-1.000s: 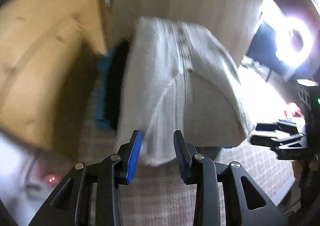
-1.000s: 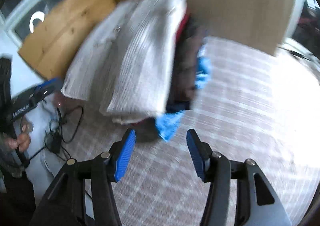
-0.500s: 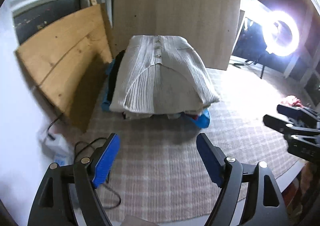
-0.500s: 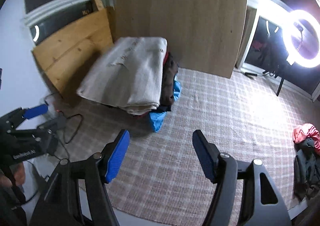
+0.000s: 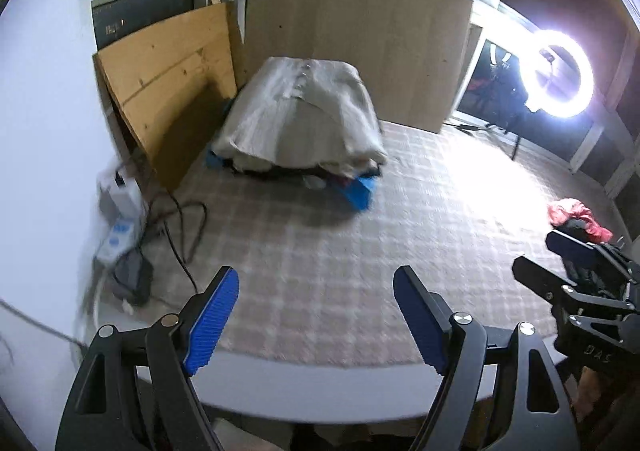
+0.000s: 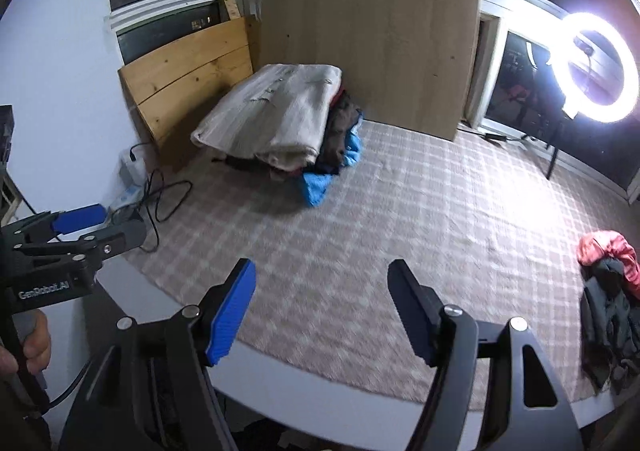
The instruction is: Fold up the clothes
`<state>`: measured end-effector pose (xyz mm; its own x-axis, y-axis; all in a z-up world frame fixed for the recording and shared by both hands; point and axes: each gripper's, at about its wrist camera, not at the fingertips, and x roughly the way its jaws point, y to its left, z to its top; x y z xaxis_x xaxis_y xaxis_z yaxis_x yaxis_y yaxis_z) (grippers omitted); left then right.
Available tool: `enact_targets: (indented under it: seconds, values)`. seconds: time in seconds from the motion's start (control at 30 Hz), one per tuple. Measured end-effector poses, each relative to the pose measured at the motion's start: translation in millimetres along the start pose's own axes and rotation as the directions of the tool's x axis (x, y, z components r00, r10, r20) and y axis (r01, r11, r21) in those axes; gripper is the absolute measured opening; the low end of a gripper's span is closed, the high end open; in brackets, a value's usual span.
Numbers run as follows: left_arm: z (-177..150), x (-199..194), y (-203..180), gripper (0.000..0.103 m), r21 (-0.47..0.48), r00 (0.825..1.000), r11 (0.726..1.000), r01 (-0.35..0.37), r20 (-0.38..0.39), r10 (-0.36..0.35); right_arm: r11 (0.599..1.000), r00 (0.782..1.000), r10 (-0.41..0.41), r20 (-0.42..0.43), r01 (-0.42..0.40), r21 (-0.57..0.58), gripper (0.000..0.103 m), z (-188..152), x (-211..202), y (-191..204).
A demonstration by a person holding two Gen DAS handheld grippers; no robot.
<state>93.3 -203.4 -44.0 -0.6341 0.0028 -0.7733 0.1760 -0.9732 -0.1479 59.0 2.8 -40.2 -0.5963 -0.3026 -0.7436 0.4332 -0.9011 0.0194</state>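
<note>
left tongs: wide apart, nothing between the blue pads, hanging over the near edge of the rug. You can also spot them poking in at the left of the right wrist view, and a hand is wrapped round the grip there.
right tongs: also spread wide and empty, over the near edge of the rug too. In the left wrist view they show up at the right side.
stack of folded clothes: sits at the far left corner of the rug, well apart from both tongs. Top piece is a cream ribbed knit with a row of buttons down the middle, folded pretty flat. Under it there's darker stuff, something reddish, and a bright blue garment sticking out at the near right side of the stack.
unfolded clothes: a crumpled heap, red on top of dark grey, by the right edge of the rug, well apart from the stack.
rug: pale checked pattern, covers most of the floor.
boards: a knotty pine panel leans on the wall just left of the stack, and a bigger light wood board stands right behind it.
ring light: lit, far right, super bright.
cables: dark cords and a white power strip on the floor at the rug's left edge.
</note>
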Motion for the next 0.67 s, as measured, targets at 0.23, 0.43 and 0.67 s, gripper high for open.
enact_targets:
  seconds: [0.23,0.43,0.67]
  values:
    - [-35,-19,-38,0.078,0.018,1.0,1.0,-0.019,-0.011,0.019,1.0,1.0,0.016,-0.003,-0.016,0.021,0.068,-36,-21,-24]
    - [-51,-38,-57,0.078,0.024,1.0,0.999,-0.029,0.008,0.029,1.0,1.0,0.02,0.003,-0.02,0.005,0.068,-50,-34,-31]
    - [-57,-60,-64,0.078,0.024,0.998,0.999,-0.037,0.057,0.035,1.0,1.0,0.021,0.02,-0.021,-0.008,0.068,-57,-45,-31]
